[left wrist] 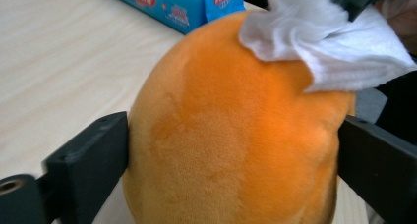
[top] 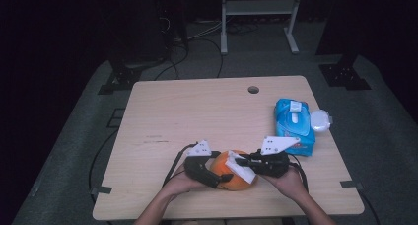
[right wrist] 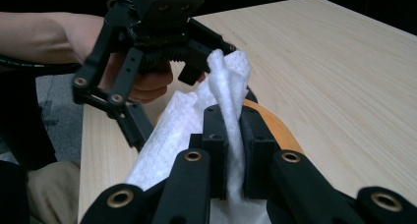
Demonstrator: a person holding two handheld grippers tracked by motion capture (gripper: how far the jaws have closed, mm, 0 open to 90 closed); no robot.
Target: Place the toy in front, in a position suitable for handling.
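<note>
- Now left gripper (top: 217,173) straddles the orange plush toy (left wrist: 231,135), jaws touching its sides.
- Right gripper (right wrist: 231,150) clenched on white wipe (right wrist: 228,86), draped over toy.

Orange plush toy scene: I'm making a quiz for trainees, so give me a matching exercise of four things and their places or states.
Things:
1. orange plush toy
2. white wipe
3. blue wipes pack
4. round hole

Places or states:
A. at the table's far edge
B. pinched in the right gripper
C. between the left gripper's jaws
D. lying at the table's right side

Pairs: 1-C, 2-B, 3-D, 4-A
</note>
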